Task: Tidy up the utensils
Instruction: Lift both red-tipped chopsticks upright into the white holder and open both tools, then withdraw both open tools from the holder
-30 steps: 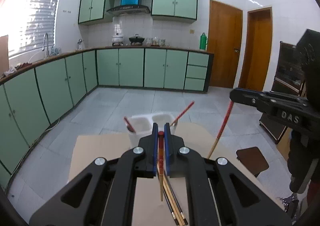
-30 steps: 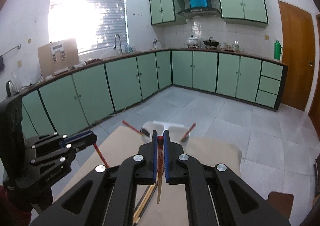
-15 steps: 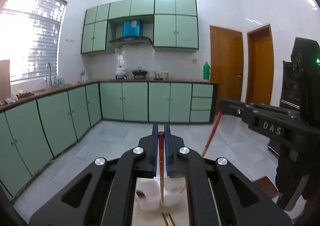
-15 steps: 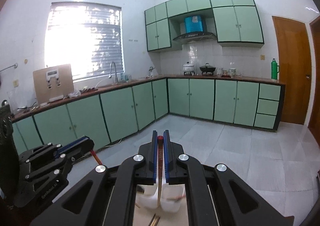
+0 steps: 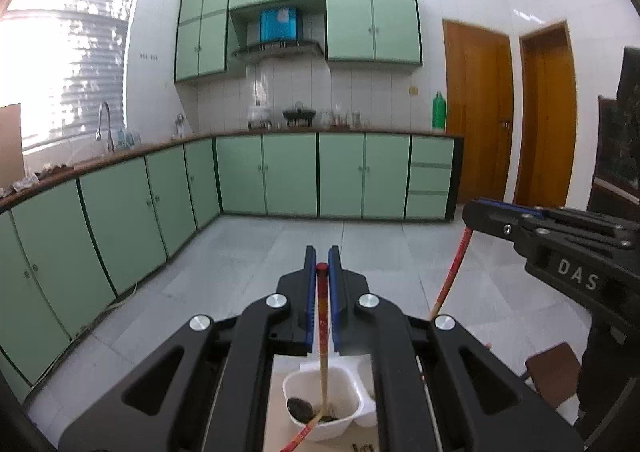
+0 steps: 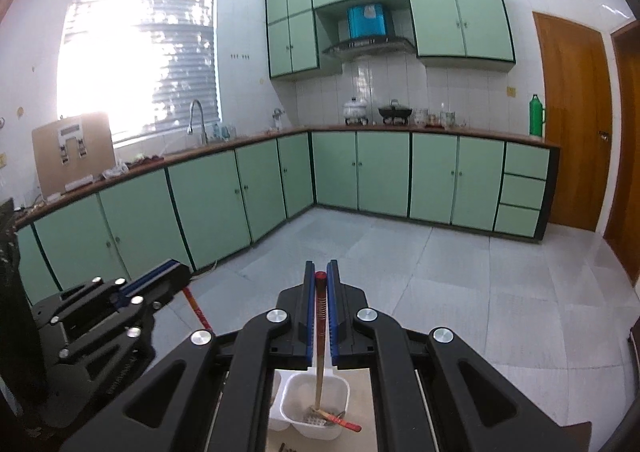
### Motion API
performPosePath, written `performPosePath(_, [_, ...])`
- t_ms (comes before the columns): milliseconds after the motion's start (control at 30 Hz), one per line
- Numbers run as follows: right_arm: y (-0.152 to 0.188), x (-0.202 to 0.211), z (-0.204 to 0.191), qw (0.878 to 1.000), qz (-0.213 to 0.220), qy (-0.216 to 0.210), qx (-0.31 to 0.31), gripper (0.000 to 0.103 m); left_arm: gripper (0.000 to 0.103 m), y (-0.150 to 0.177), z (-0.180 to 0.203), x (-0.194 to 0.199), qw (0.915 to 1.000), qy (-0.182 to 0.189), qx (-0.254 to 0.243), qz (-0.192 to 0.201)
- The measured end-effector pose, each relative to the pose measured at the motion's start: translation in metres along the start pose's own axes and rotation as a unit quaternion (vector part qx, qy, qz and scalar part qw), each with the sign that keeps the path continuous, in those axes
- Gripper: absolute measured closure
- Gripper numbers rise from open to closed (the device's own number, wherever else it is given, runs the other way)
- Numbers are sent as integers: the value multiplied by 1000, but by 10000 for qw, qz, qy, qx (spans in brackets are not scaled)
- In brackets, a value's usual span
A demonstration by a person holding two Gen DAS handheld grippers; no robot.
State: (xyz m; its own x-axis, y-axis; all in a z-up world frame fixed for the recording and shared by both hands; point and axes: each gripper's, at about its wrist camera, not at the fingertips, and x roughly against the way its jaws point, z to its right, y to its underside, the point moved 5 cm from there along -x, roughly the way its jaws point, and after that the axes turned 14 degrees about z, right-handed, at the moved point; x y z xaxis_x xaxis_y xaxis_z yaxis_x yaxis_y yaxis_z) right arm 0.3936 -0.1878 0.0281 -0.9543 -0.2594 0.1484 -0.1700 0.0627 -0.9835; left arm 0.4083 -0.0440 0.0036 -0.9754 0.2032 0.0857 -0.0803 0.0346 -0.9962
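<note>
Both tongs have carried their chopsticks forward from above the bare surface to directly over the white holder. The left tongs (image 5: 322, 276) are clamped narrow on a red-topped chopstick (image 5: 322, 316) whose pale tip hangs inside the holder's left compartment (image 5: 352, 392), above a dark spoon (image 5: 300, 408) and a slanting red stick (image 5: 304, 432) already there. The right tongs (image 6: 320, 284) are likewise clamped narrow on a second chopstick (image 6: 320, 336), its tip low inside the right compartment (image 6: 296, 384), where utensils already lie. Judged stage: both sticks are placed for release. The utensils lying in each compartment may deflect a dropped tip. More chopsticks (image 5: 362, 447) lie on the surface (image 5: 276, 424) just in front of the holder, awaiting sorting
</note>
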Motion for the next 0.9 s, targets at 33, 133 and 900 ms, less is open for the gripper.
performPosePath(33, [3,-2,-1,10000,-60,-16,7,97,97,6,-1,-4,10000,-12,-2,-97])
performPosePath(133, [12,-6,-3,9998,-204,-38,50,97,96,17,-10,-3,9997,-21,77,-221])
performPosePath(900, [79,135,15,9993,43,336,-130,24,19,59,-22,145,9993,-271,192,-148])
